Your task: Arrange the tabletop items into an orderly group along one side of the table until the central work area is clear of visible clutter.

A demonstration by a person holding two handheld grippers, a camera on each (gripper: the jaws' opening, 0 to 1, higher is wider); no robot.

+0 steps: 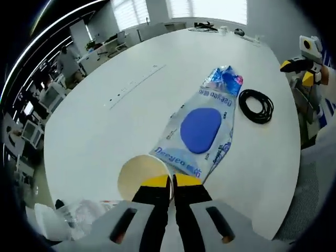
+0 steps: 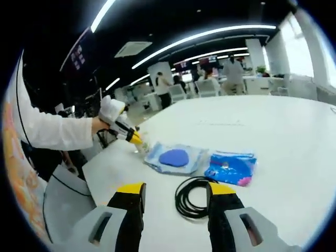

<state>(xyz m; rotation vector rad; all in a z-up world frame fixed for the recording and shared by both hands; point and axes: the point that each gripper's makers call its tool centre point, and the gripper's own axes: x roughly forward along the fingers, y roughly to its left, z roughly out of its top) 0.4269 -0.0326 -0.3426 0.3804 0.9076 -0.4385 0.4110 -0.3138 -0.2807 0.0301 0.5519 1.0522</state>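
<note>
Left gripper (image 1: 171, 184) pinches cup (image 1: 140, 176) rim; right gripper (image 2: 175, 193), spread, faces coiled cable (image 2: 193, 197) beside bag (image 2: 176, 158).

both views face across the table (image 1: 105, 126), sharing the cable (image 2: 193, 197).

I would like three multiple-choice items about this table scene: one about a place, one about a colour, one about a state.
1. Where does the coiled black cable lie?
A. on the white table
B. on a chair
C. inside the paper cup

2. What colour is the oval patch on the plastic bag?
A. red
B. blue
C. green

3. How is the left claw?
A. wide open
B. shut on the cup's rim
C. holding the cable

Answers: 1 A, the cable rests on the tabletop beside the bag. 2 B, the patch is plainly blue. 3 B, its yellow tips meet at the rim.
</note>
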